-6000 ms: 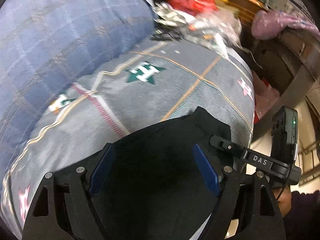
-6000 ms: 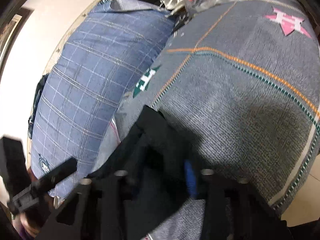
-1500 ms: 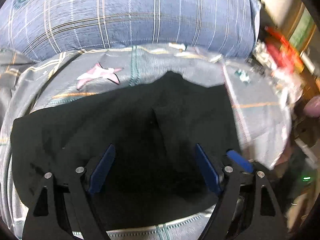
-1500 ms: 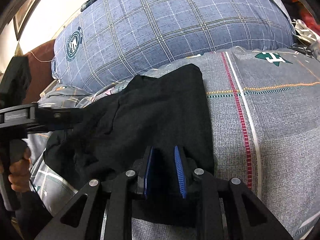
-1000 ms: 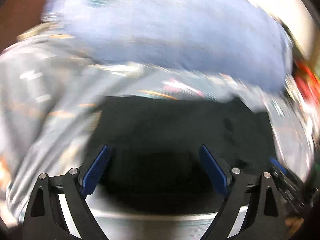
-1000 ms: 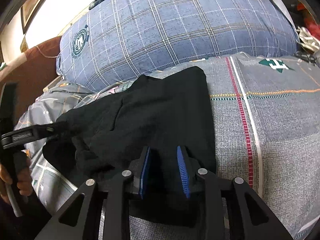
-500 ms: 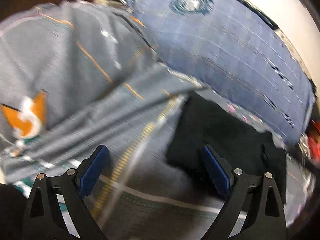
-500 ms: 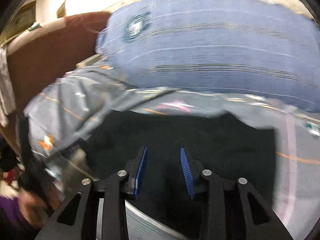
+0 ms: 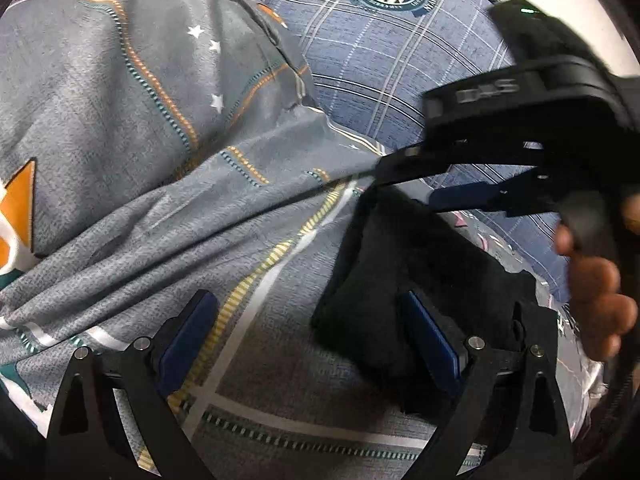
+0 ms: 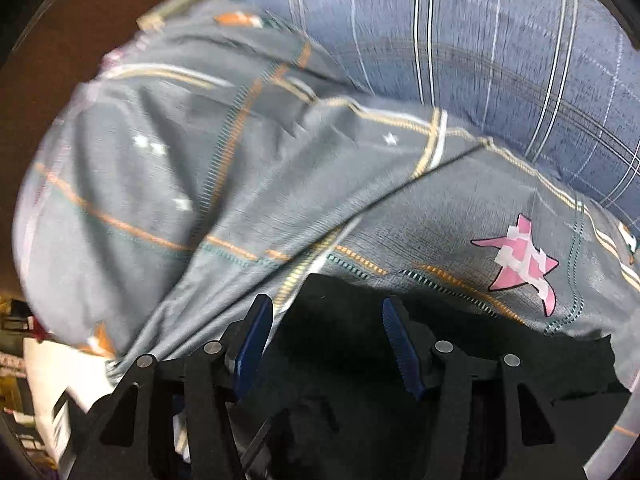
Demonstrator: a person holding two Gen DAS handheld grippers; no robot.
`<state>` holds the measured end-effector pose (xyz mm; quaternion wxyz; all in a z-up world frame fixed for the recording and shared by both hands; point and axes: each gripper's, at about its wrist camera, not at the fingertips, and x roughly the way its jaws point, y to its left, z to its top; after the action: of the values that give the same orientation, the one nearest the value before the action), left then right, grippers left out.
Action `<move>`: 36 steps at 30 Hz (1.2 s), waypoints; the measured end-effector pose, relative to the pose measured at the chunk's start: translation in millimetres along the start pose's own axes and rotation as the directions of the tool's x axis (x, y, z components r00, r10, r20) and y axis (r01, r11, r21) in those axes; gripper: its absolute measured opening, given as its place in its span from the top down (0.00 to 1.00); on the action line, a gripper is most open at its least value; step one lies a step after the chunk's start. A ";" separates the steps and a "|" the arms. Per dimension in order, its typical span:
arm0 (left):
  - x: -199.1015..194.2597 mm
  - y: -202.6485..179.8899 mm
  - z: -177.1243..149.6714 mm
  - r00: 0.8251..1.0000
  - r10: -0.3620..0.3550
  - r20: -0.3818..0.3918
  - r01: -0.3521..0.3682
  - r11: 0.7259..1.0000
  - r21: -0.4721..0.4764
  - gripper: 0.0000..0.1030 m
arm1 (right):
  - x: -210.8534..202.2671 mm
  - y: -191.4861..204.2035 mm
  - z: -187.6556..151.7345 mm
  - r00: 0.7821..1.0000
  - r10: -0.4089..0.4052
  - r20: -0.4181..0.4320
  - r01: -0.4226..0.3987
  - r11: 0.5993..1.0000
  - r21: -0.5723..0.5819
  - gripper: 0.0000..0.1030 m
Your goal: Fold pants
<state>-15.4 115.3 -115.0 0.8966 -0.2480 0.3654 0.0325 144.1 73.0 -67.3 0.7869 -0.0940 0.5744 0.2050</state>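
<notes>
The black pants [image 9: 416,276] lie in a folded heap on the grey patterned bedsheet [image 9: 168,216]. My left gripper [image 9: 308,332] is open; its left finger is over the bare sheet and its right finger rests at the pants' left edge. My right gripper [image 10: 326,340] is open above the far edge of the pants [image 10: 344,364]. It also shows in the left wrist view [image 9: 500,152], hovering over the pants, held by a hand [image 9: 596,288].
A large blue plaid pillow [image 9: 400,52] lies behind the pants along the wall, also in the right wrist view [image 10: 500,52]. The sheet bunches into ridges [image 10: 240,184] on the left. A brown headboard [image 10: 60,40] is far left.
Both grippers swung left, from over the middle of the pants to their left end. The right gripper, nearly shut a second ago, has opened wide. The pants look more bunched together.
</notes>
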 end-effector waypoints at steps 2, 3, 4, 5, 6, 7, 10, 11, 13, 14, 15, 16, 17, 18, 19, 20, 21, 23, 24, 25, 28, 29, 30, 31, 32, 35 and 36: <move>-0.1 -1.8 -0.5 1.000 -0.001 0.003 0.001 1.000 0.007 0.07 | 9.4 2.3 0.8 0.999 -0.040 -0.014 0.040 0.999 -0.002 0.43; 0.1 -2.6 -0.6 1.000 -0.005 0.003 0.005 1.000 0.009 0.07 | 11.7 1.8 -1.6 0.998 -0.055 -0.019 0.055 0.998 -0.008 0.43; 1.2 -4.0 -0.3 1.000 -0.011 0.003 0.011 1.000 0.012 0.07 | 15.8 3.7 -2.1 0.997 -0.072 -0.025 0.072 0.997 -0.016 0.43; 2.7 -6.2 -0.5 1.000 -0.013 0.003 0.013 1.000 0.022 0.07 | 19.3 4.8 -2.6 0.996 -0.088 -0.030 0.088 0.996 -0.022 0.43; 4.4 -8.5 -0.7 1.000 -0.011 0.004 0.011 0.999 0.036 0.07 | 21.5 5.3 -2.2 0.995 -0.099 -0.033 0.098 0.995 -0.026 0.43; 6.1 -11.0 -0.9 1.000 -0.008 0.005 0.008 0.999 0.053 0.07 | 24.8 5.7 -1.8 0.993 -0.112 -0.037 0.111 0.993 -0.032 0.43; 10.6 -16.7 -0.1 1.000 -0.027 0.002 0.026 0.994 0.104 0.12 | 38.7 4.4 -1.8 0.987 -0.154 -0.053 0.151 0.986 -0.065 0.48; 11.5 -17.9 0.3 0.999 -0.037 0.003 0.037 0.992 0.118 0.18 | 41.8 2.7 -2.5 0.985 -0.163 -0.057 0.159 0.985 -0.069 0.57; 13.8 -20.7 0.3 0.997 -0.077 -0.013 0.078 0.987 0.143 0.50 | 40.7 -0.9 -3.8 0.986 -0.162 -0.042 0.159 0.985 -0.062 0.66; 14.3 -25.1 -0.8 0.995 -0.096 -0.021 0.098 0.981 0.167 0.54 | 36.5 -3.6 -4.8 0.988 -0.151 -0.023 0.149 0.987 -0.051 0.69; 13.2 -28.7 -1.9 0.996 -0.089 -0.010 0.089 0.977 0.192 0.55 | 31.3 -7.4 -6.3 0.991 -0.135 -0.003 0.135 0.990 -0.038 0.71; 12.2 -31.4 -2.3 0.996 -0.088 0.000 0.086 0.974 0.211 0.57 | 25.7 -11.6 -8.1 0.992 -0.124 0.014 0.124 0.992 -0.022 0.72; 11.5 -32.4 -1.7 0.995 -0.098 -0.001 0.096 0.972 0.215 0.58 | 21.2 -15.0 -10.0 0.993 -0.113 0.030 0.113 0.993 -0.009 0.74; 10.6 -31.8 -0.8 0.994 -0.110 0.000 0.108 0.972 0.208 0.60 | 14.0 -19.5 -13.5 0.994 -0.094 0.055 0.094 0.996 0.006 0.74; 8.9 -31.2 -0.1 0.993 -0.122 0.004 0.119 0.972 0.204 0.60 | 10.2 -21.8 -14.9 0.994 -0.084 0.073 0.083 0.996 0.011 0.74; 6.7 -32.2 0.3 0.992 -0.127 0.010 0.122 0.970 0.211 0.60 | 4.7 -24.2 -17.5 0.993 -0.075 0.093 0.074 0.997 0.017 0.75; 3.7 -33.8 -0.3 0.992 -0.123 0.018 0.116 0.967 0.226 0.60 | -1.0 -27.0 -21.0 0.992 -0.067 0.111 0.065 0.998 0.028 0.75; 0.4 -35.2 -0.5 0.991 -0.127 0.030 0.116 0.963 0.244 0.61 | -10.9 -31.8 -27.8 0.988 -0.047 0.145 0.040 0.998 0.047 0.75; -0.5 -36.2 -0.7 0.991 -0.126 0.036 0.113 0.961 0.251 0.61 | -16.1 -34.2 -32.0 0.986 -0.042 0.162 0.033 0.998 0.054 0.75; -1.6 -37.2 -1.0 0.992 -0.120 0.041 0.106 0.960 0.259 0.61 | -19.8 -35.1 -34.3 0.984 -0.038 0.172 0.029 0.998 0.059 0.75; -5.8 -44.7 -4.0 0.994 -0.079 0.069 0.054 0.948 0.313 0.61 | -32.8 -40.7 -43.0 0.976 -0.006 0.217 -0.012 0.996 0.084 0.75; -9.1 -47.6 -6.1 0.993 -0.078 0.087 0.045 0.942 0.334 0.61 | -36.8 -42.7 -46.8 0.972 0.010 0.234 -0.031 0.995 0.090 0.75; -10.6 -49.7 -6.8 0.992 -0.078 0.097 0.040 0.937 0.348 0.61 | -41.7 -44.7 -51.6 0.966 0.015 0.256 -0.040 0.995 0.092 0.75; -9.4 -50.9 -6.4 0.991 -0.078 0.107 0.034 0.931 0.364 0.61 | -44.7 -45.3 -54.9 0.963 0.013 0.269 -0.040 0.995 0.094 0.75; -9.6 -51.6 -7.0 0.990 -0.080 0.113 0.032 0.926 0.376 0.61 | -48.4 -46.6 -58.8 0.959 0.015 0.284 -0.045 0.994 0.099 0.75; -12.2 -53.9 -8.2 0.989 -0.091 0.117 0.038 0.919 0.393 0.61 | -58.0 -56.4 -71.9 0.945 0.038 0.324 -0.086 0.987 0.135 0.75; -14.0 -54.8 -8.5 0.988 -0.097 0.117 0.043 0.917 0.397 0.61 | -63.1 -59.7 -78.0 0.938 0.050 0.343 -0.104 0.984 0.142 0.75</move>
<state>-17.9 65.1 -87.7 0.9512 -0.0730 0.2943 -0.0573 86.1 -24.0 -38.2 0.8700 0.0279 0.4487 0.2026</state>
